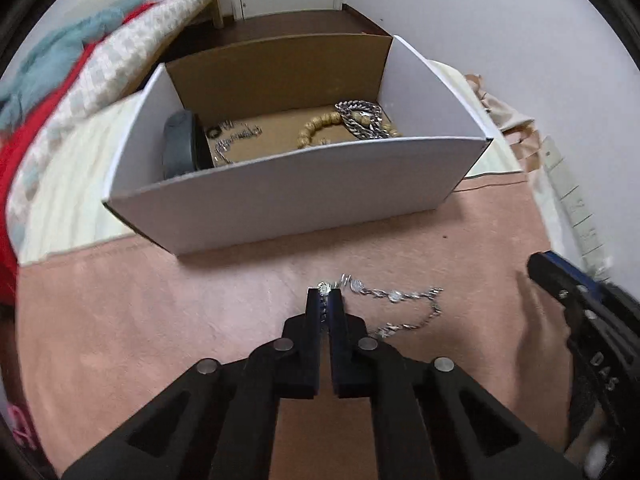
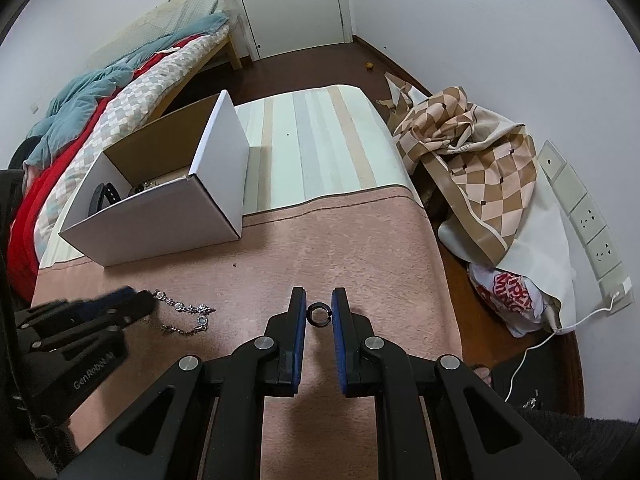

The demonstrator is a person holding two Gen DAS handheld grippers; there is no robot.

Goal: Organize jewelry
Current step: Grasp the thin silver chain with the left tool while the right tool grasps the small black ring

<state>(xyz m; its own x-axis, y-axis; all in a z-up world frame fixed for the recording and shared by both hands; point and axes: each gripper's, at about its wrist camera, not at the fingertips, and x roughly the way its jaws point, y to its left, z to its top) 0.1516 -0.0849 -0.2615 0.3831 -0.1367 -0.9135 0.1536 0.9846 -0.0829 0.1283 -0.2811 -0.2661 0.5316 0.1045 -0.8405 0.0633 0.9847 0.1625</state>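
Note:
A silver chain bracelet (image 1: 400, 300) lies on the pink blanket (image 1: 160, 300). My left gripper (image 1: 325, 294) is shut on one end of the silver chain bracelet, low over the blanket. It also shows in the right wrist view (image 2: 138, 300), with the chain (image 2: 188, 316) trailing right. My right gripper (image 2: 319, 300) holds a small black ring (image 2: 319, 315) between its blue pads, the jaws close around it. A white cardboard box (image 1: 280, 204) stands ahead, holding a beaded bracelet (image 1: 320, 128), a heavy silver chain (image 1: 366, 118), a thin chain (image 1: 236, 140) and a dark band (image 1: 180, 144).
A striped mattress (image 2: 320, 140) lies behind the box (image 2: 160, 216). A bed with red and teal covers (image 2: 100, 112) is at the left. A checked cloth pile (image 2: 480, 168) and a bag (image 2: 512, 292) sit at the right by wall sockets (image 2: 588, 216).

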